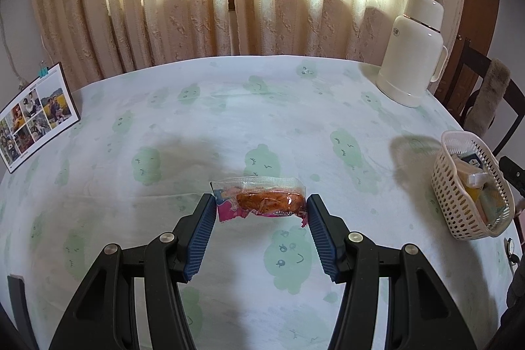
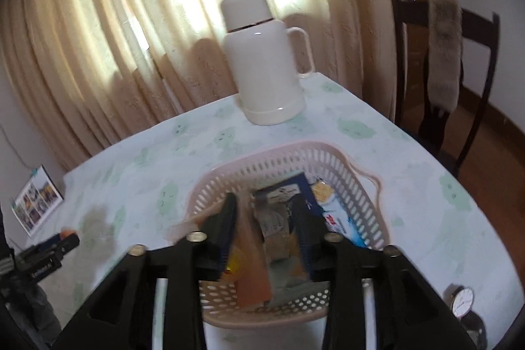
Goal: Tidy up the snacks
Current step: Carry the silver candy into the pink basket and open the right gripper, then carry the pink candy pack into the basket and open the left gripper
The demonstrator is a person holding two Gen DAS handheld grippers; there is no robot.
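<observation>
Jaws on my left gripper point(image 1: 261, 205) pinch the snack packet point(image 1: 259, 198) endwise above the tabletop point(image 1: 197, 107); right gripper point(image 2: 264, 218) jaws stand apart, empty, over the basket point(image 2: 357, 186). I'd carry the packet level to the basket, releasing only once inside the rim.

Left wrist view: looking down along the fingers across the table point(image 1: 164, 120) toward the curtain point(image 1: 131, 5). Right wrist view: close above the basket point(image 2: 288, 159), tilted, facing the flask point(image 2: 262, 61). Shared by the 2: basket, flask, curtain, photo card point(image 1: 36, 117).
</observation>
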